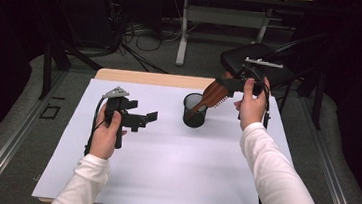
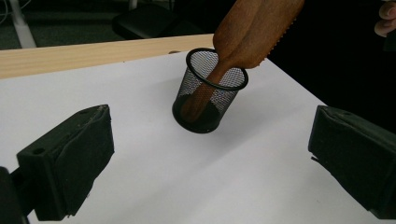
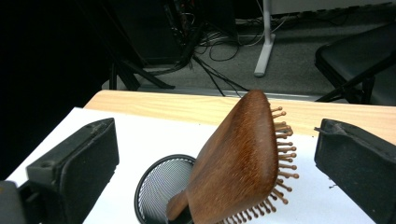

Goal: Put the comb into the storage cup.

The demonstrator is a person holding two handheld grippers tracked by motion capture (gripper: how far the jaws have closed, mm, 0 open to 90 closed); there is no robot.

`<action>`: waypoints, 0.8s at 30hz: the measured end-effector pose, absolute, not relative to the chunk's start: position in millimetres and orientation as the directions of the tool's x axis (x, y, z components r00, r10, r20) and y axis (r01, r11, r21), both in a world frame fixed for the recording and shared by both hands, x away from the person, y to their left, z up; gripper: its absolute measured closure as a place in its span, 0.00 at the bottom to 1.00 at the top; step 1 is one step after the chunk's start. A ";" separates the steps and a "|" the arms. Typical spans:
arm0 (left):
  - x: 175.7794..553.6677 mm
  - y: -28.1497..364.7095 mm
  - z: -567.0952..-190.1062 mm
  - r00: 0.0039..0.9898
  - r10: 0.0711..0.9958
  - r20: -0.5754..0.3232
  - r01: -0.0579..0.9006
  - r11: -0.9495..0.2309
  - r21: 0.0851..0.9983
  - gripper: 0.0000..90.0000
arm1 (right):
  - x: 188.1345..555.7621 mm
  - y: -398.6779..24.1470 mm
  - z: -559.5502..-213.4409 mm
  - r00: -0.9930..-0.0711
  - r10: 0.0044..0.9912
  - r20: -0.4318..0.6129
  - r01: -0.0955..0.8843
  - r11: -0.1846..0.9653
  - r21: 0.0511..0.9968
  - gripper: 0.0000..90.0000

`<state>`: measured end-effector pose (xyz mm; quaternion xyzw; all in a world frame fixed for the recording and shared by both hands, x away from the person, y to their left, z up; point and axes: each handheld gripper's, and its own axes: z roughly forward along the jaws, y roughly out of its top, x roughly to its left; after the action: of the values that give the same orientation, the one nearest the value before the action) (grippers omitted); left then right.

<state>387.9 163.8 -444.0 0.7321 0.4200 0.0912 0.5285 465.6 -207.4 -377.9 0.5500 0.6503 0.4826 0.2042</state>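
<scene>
In the black mesh cup mid-table, I've got the wooden hairbrush handle-down, leaning out. My right gripper sits by the brush head, jaws apart; left gripper hovers wide open, empty.

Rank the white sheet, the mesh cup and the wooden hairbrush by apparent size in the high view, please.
1. White sheet, by far the largest; it covers most of the table.
2. Hairbrush, longer than the cup is wide, though its handle end is hidden inside the cup.
3. Mesh cup, the smallest.
</scene>
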 end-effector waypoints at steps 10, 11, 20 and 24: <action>383.8 161.6 -441.4 0.649 0.699 -0.299 0.515 -0.115 0.850 0.00 | 446.9 -202.6 -370.1 -0.387 0.890 0.241 0.510 -0.011 0.860 0.00; 383.5 161.0 -440.7 0.650 0.698 -0.301 0.515 -0.114 0.850 0.00 | 445.4 -202.0 -370.1 -0.395 0.885 0.244 0.509 -0.010 0.861 0.00; 383.4 161.3 -437.0 0.664 0.683 -0.304 0.513 -0.119 0.850 0.00 | 432.8 -197.8 -369.8 -0.450 0.855 0.258 0.511 0.009 0.859 0.00; 383.0 162.5 -436.0 0.666 0.681 -0.304 0.513 -0.122 0.850 0.00 | 428.1 -197.8 -371.0 -0.468 0.844 0.261 0.510 0.017 0.860 0.00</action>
<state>383.0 162.5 -436.0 0.7448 0.4009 0.0798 0.5275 428.1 -197.8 -371.0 0.4883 0.6935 0.5032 0.1659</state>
